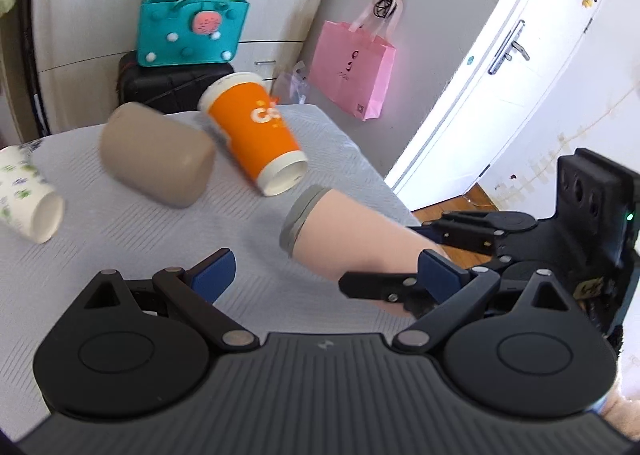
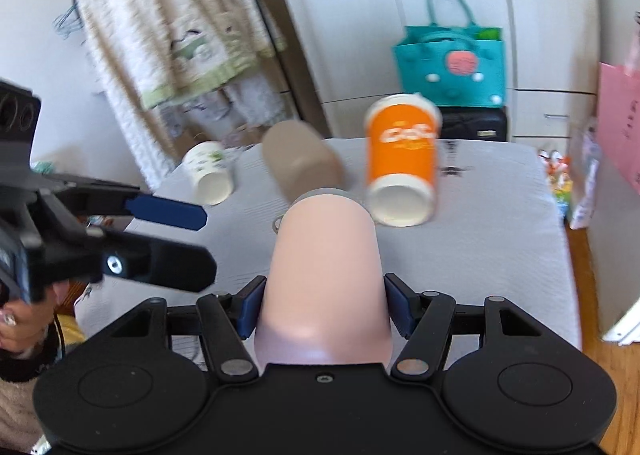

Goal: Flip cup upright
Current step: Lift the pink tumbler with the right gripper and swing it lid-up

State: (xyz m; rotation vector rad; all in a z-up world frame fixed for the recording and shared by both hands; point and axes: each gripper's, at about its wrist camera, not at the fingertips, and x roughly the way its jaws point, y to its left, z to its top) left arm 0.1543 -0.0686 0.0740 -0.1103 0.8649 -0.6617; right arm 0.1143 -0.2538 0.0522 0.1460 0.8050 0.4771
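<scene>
Our right gripper has its blue pads pressed against both sides of the pink cup — clamped on it near the closed base, with the grey-rimmed mouth pointing away from us toward the far cups. The cup lies roughly level along the fingers, lifted off or just above the grey table mat; we cannot tell whether it touches. Our left gripper holds nothing, its jaws spread wide apart over the mat, just beside the pink cup.

We judge the task as barely past the grasp: the cup is gripped but still on its side, so the turn to upright and the set-down remain. Beyond it, three more cups lie tipped over — a taupe cup, an orange paper cup and a white floral paper cup.

The right wrist view shows the pads meeting the cup wall, which the left view shows only in part, at one finger. The left view, in turn, shows the cup from the side, its grey rim clear of the orange paper cup, and a pink bag hanging by the white door. Both show the teal bag.
</scene>
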